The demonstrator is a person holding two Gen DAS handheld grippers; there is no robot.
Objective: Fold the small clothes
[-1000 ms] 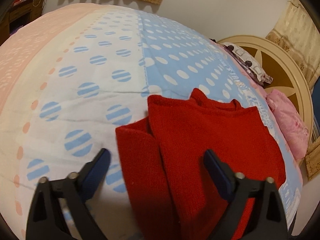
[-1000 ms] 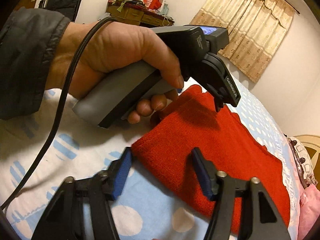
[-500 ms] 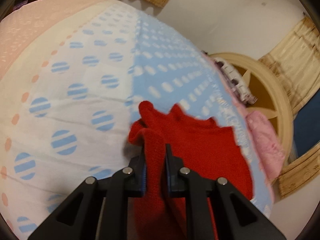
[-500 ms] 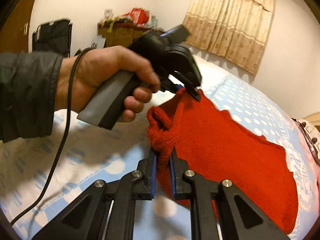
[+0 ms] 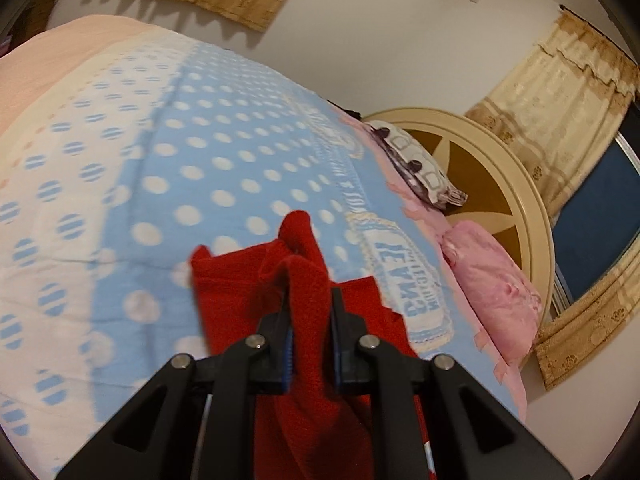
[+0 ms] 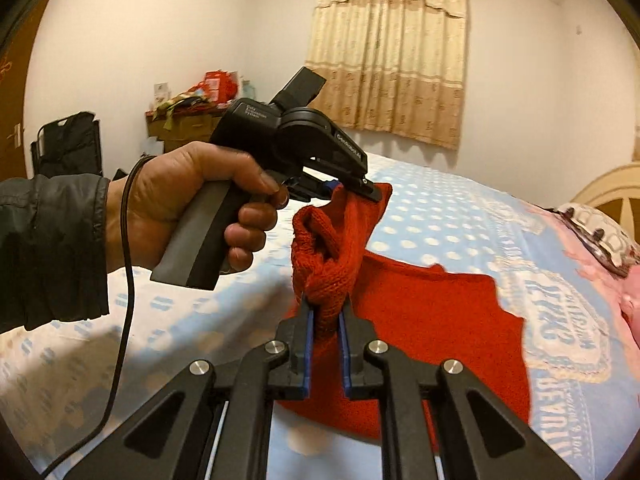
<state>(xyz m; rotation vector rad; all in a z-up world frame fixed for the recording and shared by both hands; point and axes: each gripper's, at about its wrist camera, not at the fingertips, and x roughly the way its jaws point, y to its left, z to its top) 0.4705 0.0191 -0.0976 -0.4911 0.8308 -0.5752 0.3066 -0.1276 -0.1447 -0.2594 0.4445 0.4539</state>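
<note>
A red knitted garment point(image 6: 432, 312) lies partly on the bed, its near edge lifted off the blanket. My right gripper point(image 6: 325, 312) is shut on a bunched corner of it. My left gripper point(image 5: 310, 300) is shut on the other corner, with red knit point(image 5: 304, 276) rising between its pads. In the right wrist view the left gripper point(image 6: 352, 188) shows held in a person's hand point(image 6: 188, 200), pinching the garment's upper corner. The rest of the cloth hangs and trails down onto the blue spotted blanket point(image 5: 224, 168).
The bed carries a blanket in pink, white and blue bands. A pink pillow point(image 5: 496, 288) and a patterned pillow point(image 5: 420, 164) lie by the round cream headboard point(image 5: 500, 184). A cluttered wooden cabinet point(image 6: 188, 120) and a dark bag point(image 6: 68, 144) stand by the far wall.
Both grippers went from open over the flat garment to shut on its near corners, then rose and lifted that edge off the bed.
</note>
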